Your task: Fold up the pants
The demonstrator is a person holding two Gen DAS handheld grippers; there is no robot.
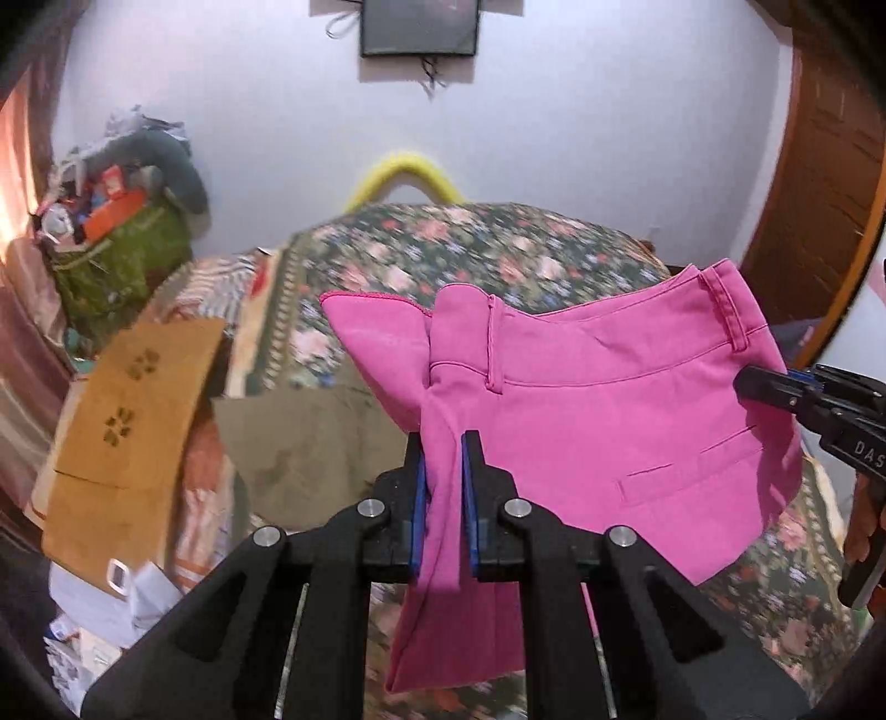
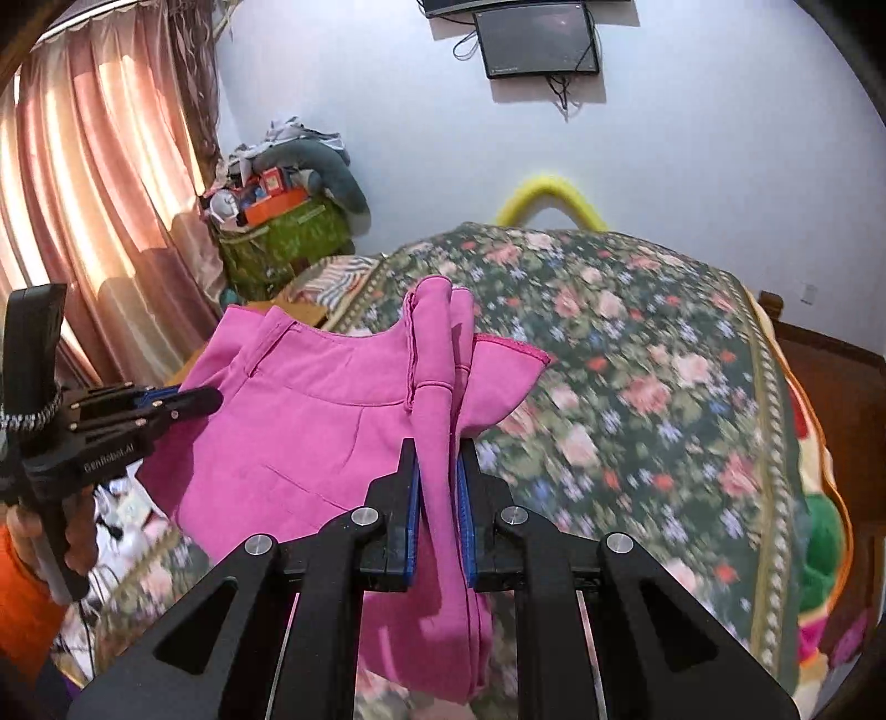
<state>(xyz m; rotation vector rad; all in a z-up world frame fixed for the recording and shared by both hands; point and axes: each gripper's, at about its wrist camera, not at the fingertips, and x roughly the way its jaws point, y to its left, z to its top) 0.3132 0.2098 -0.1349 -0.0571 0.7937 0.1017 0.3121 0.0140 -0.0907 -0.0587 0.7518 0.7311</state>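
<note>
Pink pants (image 1: pixel 609 410) hang in the air above a floral bedspread (image 1: pixel 443 249), held at the waistband. My left gripper (image 1: pixel 443 443) is shut on a bunched fold of the waistband at one end. My right gripper (image 2: pixel 440 448) is shut on the waistband's other end; it also shows in the left wrist view (image 1: pixel 745 382), at the pants' right edge. In the right wrist view the pants (image 2: pixel 299 437) spread to the left and the left gripper (image 2: pixel 213 396) grips their far side. The legs hang down out of view.
The bed (image 2: pixel 637 387) fills the space ahead. An olive garment (image 1: pixel 310 448) and brown cardboard (image 1: pixel 127 410) lie at the bed's left. A green bag of clutter (image 2: pixel 282 243) and pink curtains (image 2: pixel 99 194) stand left. A wall screen (image 2: pixel 540 39) hangs above.
</note>
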